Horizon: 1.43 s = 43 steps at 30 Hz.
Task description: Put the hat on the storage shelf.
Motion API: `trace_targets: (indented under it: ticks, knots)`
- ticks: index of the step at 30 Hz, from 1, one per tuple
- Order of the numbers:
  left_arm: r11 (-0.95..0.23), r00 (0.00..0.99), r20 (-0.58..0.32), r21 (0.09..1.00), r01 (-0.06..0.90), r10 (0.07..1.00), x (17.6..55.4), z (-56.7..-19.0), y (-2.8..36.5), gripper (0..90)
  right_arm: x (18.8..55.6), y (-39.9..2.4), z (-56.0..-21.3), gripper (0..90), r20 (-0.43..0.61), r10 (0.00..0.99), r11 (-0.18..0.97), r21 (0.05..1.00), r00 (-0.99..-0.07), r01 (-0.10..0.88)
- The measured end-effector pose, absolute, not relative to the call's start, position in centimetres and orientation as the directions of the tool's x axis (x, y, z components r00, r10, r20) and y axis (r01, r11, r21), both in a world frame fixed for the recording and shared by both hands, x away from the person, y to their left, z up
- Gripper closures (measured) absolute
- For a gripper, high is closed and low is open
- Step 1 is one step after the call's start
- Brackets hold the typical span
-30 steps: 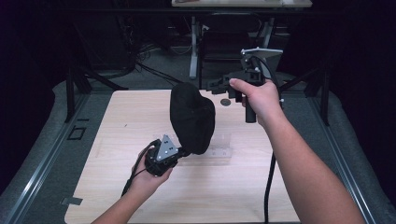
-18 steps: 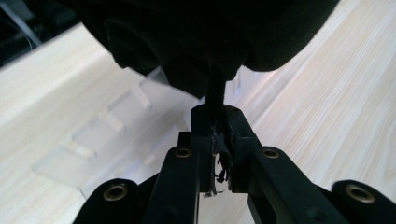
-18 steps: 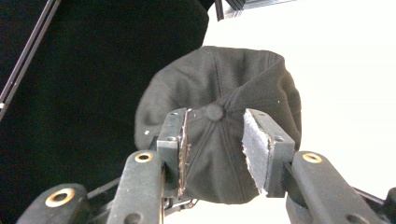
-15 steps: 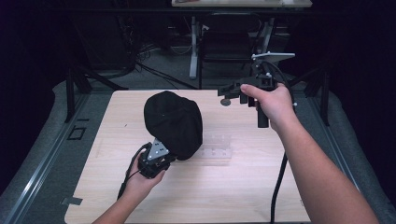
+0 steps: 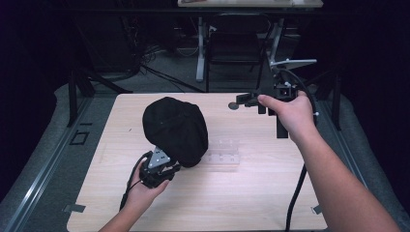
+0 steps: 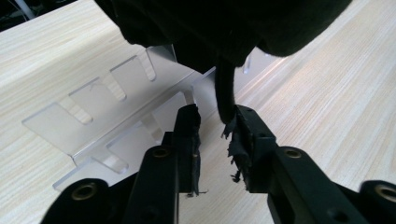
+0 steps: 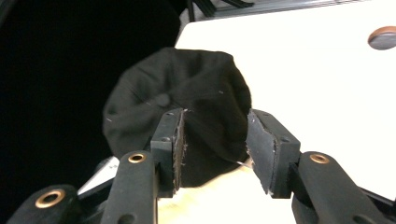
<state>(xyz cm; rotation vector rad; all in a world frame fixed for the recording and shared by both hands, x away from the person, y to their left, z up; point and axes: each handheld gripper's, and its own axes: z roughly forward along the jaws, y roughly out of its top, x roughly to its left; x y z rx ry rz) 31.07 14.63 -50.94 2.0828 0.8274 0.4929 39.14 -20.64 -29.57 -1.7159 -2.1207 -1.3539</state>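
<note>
Counter (image 5: 270, 193): pale wood-grain top, carrying all items.

Black cap (image 5: 175, 129): soft fabric, lifted over the counter's left-centre, above a clear acrylic rack (image 5: 223, 151) with slotted uprights.

Left claw (image 6: 215, 135): near left; jaws slightly apart, a cap edge hanging between them. We cannot tell whether it is truly pinched.

Right claw (image 7: 214, 144): jaws apart, empty, raised at far right, aimed towards the cap.

Small dark disc (image 5: 233, 105): far centre.

We judge we should lower the cap squarely onto the uprights, keeping the fabric from snagging.
</note>
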Motion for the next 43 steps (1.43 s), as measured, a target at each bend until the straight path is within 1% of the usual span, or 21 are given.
trace_targets:
  ticks: [2, 5, 6, 7, 10, 18, 21, 28, 29, 30, 33, 36, 41, 42, 43]
  knots:
    - [-0.444, 0.705, 0.053, 0.809, 0.384, 0.707, 31.0, -51.0, 14.8, 67.4, 39.0, -20.9, -29.7, 55.8, 0.564, 0.744, -0.026, 0.562, -0.359, 0.827]
    - [-0.441, 0.696, 0.052, 0.808, 0.392, 0.716, 30.8, -51.0, 15.2, 63.6, 38.6, -21.1, -29.8, 55.9, 0.525, 0.768, -0.005, 0.577, -0.366, 0.817]
    - [-0.438, 0.699, 0.046, 0.807, 0.395, 0.714, 30.8, -51.0, 15.3, 62.8, 38.5, -21.1, -29.8, 55.9, 0.524, 0.770, -0.003, 0.574, -0.365, 0.819]
    - [-0.417, 0.699, 0.012, 0.811, 0.412, 0.715, 30.7, -51.1, 15.5, 62.4, 38.5, -21.2, -29.8, 55.9, 0.519, 0.772, 0.002, 0.575, -0.366, 0.818]
    - [-0.411, 0.694, 0.010, 0.812, 0.415, 0.720, 30.5, -51.0, 16.3, 59.6, 38.1, -21.2, -29.9, 56.3, 0.502, 0.781, 0.018, 0.575, -0.371, 0.818]
    - [-0.359, 0.644, -0.023, 0.815, 0.455, 0.764, 30.0, -51.5, 19.2, 51.7, 36.9, -21.5, -30.8, 56.7, 0.401, 0.838, 0.077, 0.585, -0.370, 0.807]
    - [-0.331, 0.621, -0.042, 0.817, 0.472, 0.782, 29.9, -52.1, 20.0, 50.5, 36.3, -21.6, -31.4, 56.5, 0.353, 0.856, 0.107, 0.593, -0.377, 0.798]
    - [-0.315, 0.606, -0.054, 0.816, 0.485, 0.794, 30.1, -53.2, 20.6, 48.6, 35.0, -21.7, -33.7, 56.2, 0.270, 0.880, 0.164, 0.599, -0.390, 0.784]
    - [-0.321, 0.612, -0.051, 0.816, 0.481, 0.789, 30.1, -53.3, 20.6, 48.3, 34.5, -21.8, -34.6, 55.9, 0.244, 0.885, 0.178, 0.609, -0.396, 0.773]
    - [-0.323, 0.615, -0.049, 0.817, 0.478, 0.787, 30.1, -53.4, 20.5, 48.3, 34.5, -21.8, -34.6, 55.9, 0.244, 0.885, 0.178, 0.609, -0.396, 0.773]
    - [-0.334, 0.619, -0.039, 0.815, 0.474, 0.784, 30.0, -53.7, 20.4, 47.9, 33.9, -21.9, -36.1, 55.8, 0.204, 0.893, 0.207, 0.607, -0.402, 0.767]
    - [-0.340, 0.615, -0.025, 0.815, 0.469, 0.788, 29.9, -53.8, 20.5, 47.1, 33.3, -22.3, -37.7, 55.7, 0.200, 0.893, 0.211, 0.604, -0.402, 0.768]
    - [-0.339, 0.622, -0.032, 0.816, 0.468, 0.782, 29.8, -54.0, 20.3, 46.3, 32.7, -23.2, -39.8, 55.3, 0.214, 0.897, 0.191, 0.602, -0.387, 0.775]
    - [-0.348, 0.633, -0.026, 0.818, 0.459, 0.774, 29.8, -54.0, 20.1, 46.4, 32.6, -23.3, -40.1, 55.1, 0.208, 0.899, 0.193, 0.599, -0.384, 0.777]
    - [-0.352, 0.641, -0.021, 0.821, 0.450, 0.768, 29.7, -53.9, 19.9, 46.6, 32.3, -23.4, -40.3, 55.0, 0.178, 0.905, 0.209, 0.607, -0.387, 0.767]
